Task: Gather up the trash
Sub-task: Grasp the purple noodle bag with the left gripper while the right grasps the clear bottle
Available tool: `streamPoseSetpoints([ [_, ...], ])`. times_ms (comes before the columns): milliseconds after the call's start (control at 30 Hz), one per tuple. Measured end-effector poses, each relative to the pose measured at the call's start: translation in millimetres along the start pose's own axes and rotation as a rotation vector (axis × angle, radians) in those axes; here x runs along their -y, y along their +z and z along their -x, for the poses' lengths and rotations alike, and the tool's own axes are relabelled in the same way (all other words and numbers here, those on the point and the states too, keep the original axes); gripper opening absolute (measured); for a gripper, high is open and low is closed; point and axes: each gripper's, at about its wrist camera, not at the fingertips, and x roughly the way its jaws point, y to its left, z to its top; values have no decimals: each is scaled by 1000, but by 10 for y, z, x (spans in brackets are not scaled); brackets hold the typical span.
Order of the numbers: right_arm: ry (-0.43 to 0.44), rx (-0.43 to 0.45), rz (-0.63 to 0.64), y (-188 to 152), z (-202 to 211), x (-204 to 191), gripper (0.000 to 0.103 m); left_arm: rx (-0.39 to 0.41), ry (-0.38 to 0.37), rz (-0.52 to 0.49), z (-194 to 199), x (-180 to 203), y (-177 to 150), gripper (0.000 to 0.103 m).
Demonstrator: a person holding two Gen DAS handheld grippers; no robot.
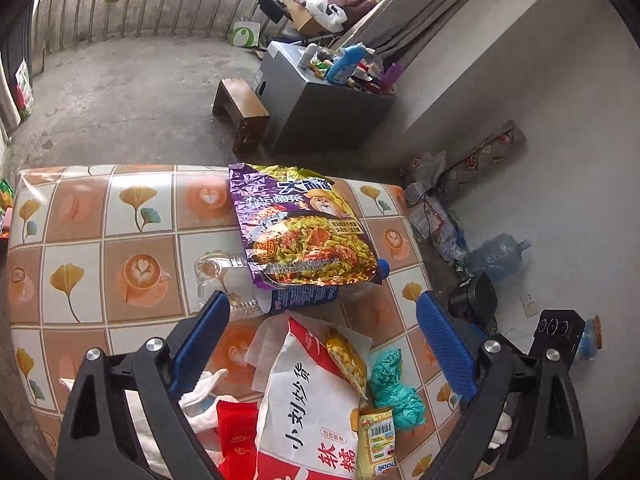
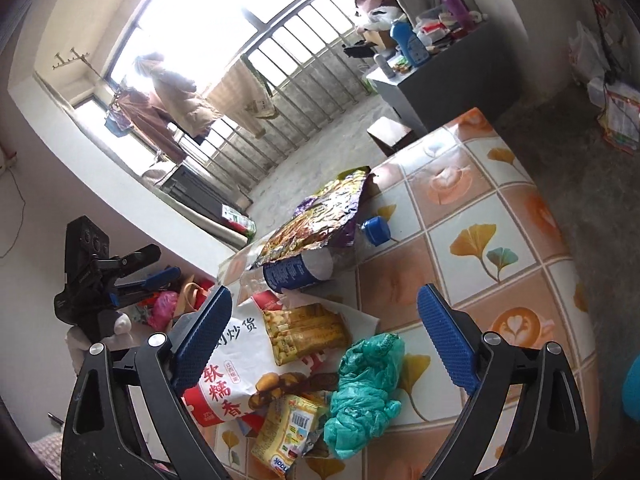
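Hovering wide open, holding nothing: left gripper (image 1: 322,340) and right gripper (image 2: 324,328), both over trash pile at lower centre. Judging crumpled teal plastic bag (image 2: 366,390) easiest first pick; pinching bunched middle. White-red snack bag (image 1: 308,404), purple noodle packet (image 1: 304,226) lying over clear bottle (image 1: 240,288). Ginkgo-pattern tablecloth (image 2: 492,216); balcony railing (image 1: 132,4) upper left.
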Motion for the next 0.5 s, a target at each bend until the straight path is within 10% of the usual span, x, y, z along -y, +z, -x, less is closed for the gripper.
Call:
streamPoseSetpoints([
  [233, 51, -102, -239, 249, -456, 438, 76, -183, -86, 317, -744, -620, 480, 82],
  [500, 87, -168, -450, 333, -689, 811, 70, -246, -105, 371, -1154, -789, 811, 80],
])
